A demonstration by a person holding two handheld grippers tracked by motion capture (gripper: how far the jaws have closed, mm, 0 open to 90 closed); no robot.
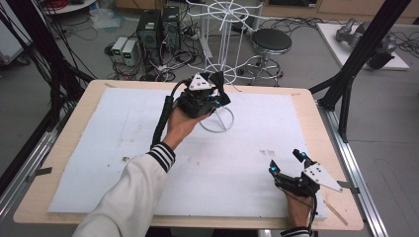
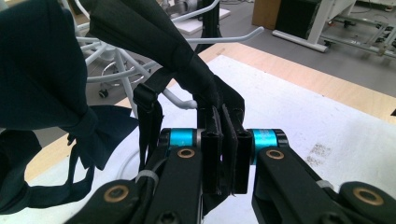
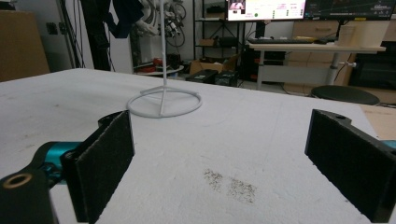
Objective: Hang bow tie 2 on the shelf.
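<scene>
- At the near edge of the table, the right gripper [image 1: 285, 162] rests low on the white foam sheet [image 1: 123, 138] with its jaws wide apart and nothing between them.
- Just past it, there is a small patch of dark specks [image 3: 231, 185] on the foam.
- In the middle of the table, the thin white wire rack [image 1: 223, 59] stands on its round ring foot [image 3: 164, 103], and its spoked top sticks up high.
- Up by the rack, the left gripper [image 2: 225, 154] has its jaws squeezed tight together on a soft black cloth thing with thin straps [image 2: 140, 51].
- It looks like the job is to hang the cloth on one of the rack's arms.
- What could go wrong: the rack looks light and thin, so I think a pull on a strap could tip it over.
- The right gripper is well apart from the rack, so it isn't steadying it.
- The pads pinch only a small fold, so the cloth might slip out if it snags.
- A strap could also miss the hook and the cloth would drop onto the foam.
- How the cloth looks: dark, floppy and bunched up, with one strap [image 2: 148, 126] hanging down and a big fold draped close beside the white arms.
</scene>
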